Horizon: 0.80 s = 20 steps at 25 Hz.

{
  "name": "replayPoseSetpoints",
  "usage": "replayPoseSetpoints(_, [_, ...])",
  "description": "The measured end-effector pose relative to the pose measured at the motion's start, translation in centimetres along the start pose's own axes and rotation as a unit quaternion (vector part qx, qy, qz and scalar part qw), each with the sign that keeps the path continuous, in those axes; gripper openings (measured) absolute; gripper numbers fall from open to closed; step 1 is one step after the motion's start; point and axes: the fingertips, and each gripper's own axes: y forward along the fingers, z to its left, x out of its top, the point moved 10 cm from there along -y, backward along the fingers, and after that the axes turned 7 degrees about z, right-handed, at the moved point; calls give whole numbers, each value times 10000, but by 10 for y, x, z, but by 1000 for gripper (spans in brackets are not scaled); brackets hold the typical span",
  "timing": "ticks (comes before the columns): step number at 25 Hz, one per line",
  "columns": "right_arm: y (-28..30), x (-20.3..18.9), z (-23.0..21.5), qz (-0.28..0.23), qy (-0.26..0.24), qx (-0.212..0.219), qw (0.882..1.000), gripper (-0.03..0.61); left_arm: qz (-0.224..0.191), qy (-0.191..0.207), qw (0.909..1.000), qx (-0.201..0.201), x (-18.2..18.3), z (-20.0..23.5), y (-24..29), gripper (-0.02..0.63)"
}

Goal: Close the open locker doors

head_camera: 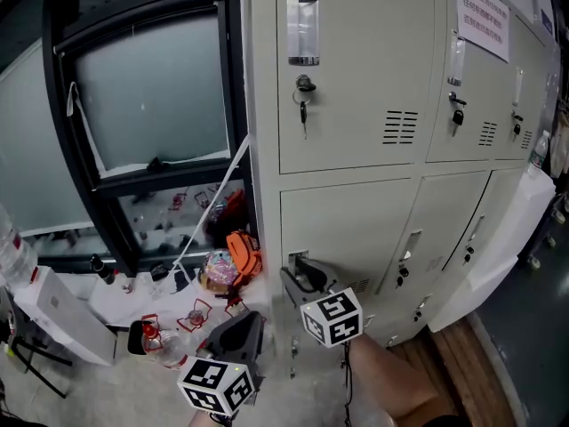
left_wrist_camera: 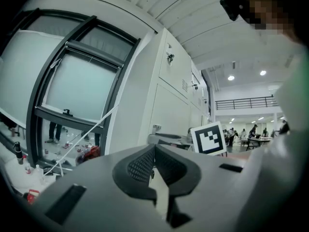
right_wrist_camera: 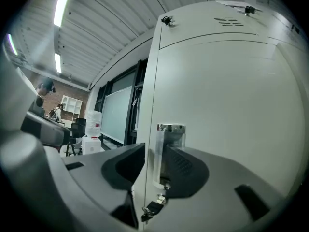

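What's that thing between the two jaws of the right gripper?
The right gripper view shows a locker door with its clear handle standing between the jaws of the right gripper, and a key hanging just below it.

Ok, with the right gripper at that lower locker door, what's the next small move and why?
Probably draw the right gripper back off the handle plate and shift right. Its jaws stand apart around the plate, the lower left door looks flush, and the neighbouring lower door hangs ajar.
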Motion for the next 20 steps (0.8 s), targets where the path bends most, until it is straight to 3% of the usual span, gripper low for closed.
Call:
replayPoseSetpoints(6, [-17,-6,-9,19,-126,-104,9999,138,26,15,9999,-111,0,-12,7,3])
replayPoseSetpoints(8, [-24,-10,-19,67,18,-230,9997,187,52,21,9999,-146,-2,-19,10,3])
replayPoseSetpoints(12, [-52,-20,-42,130,456,-392,9981,176,107,-12,9997,-208,-6,-34,14,3])
replayPoseSetpoints(17, [-111,-28,-62,33,548,-834,9950,107,121,24,9995,-288,-12,-72,19,3])
replayPoseSetpoints(20, [-158,-33,-73,42,601,-1196,9910,11,180,70,9993,-335,-19,-108,19,3])
